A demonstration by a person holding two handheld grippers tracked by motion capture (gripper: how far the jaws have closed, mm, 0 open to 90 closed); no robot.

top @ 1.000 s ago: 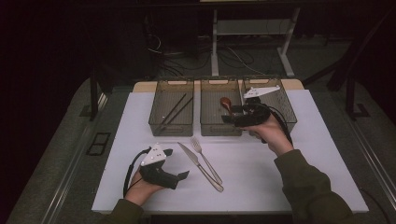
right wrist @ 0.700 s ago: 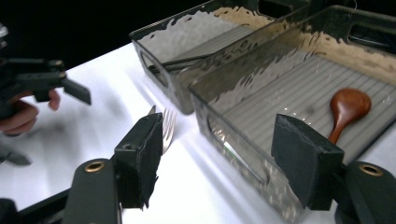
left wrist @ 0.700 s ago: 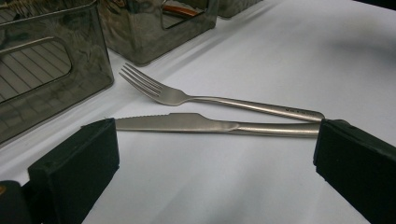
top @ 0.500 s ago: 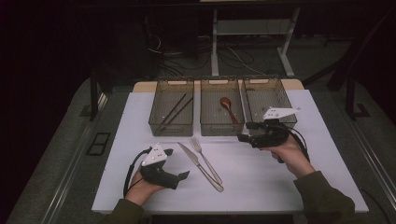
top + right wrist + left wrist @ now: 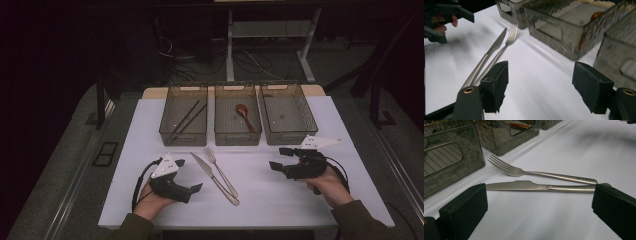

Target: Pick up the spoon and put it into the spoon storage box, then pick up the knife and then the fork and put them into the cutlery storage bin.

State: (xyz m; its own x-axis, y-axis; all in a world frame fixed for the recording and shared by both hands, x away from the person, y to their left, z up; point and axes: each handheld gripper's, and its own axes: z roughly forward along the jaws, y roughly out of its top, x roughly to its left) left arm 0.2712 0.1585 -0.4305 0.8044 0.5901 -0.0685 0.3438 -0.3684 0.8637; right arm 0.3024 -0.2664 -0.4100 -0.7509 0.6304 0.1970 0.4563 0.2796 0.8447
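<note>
While both grippers [image 5: 192, 175] [image 5: 280, 158] gaping empty, I'm eyeing knife [image 5: 534, 186], fork [image 5: 524, 172]: stiff, slick steel, pinching mid-handle

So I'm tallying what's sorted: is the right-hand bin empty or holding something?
Empty. In the high view, the right-hand bin shows a bare ribbed floor; the spoon lies in the middle bin.

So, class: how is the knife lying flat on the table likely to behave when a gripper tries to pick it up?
The knife looks like polished metal, so it is probably stiff and may slip between the pads. It lies flat and thin on the white table, so getting under it could be awkward. Its handle touches the fork, which would likely shift with it.
</note>
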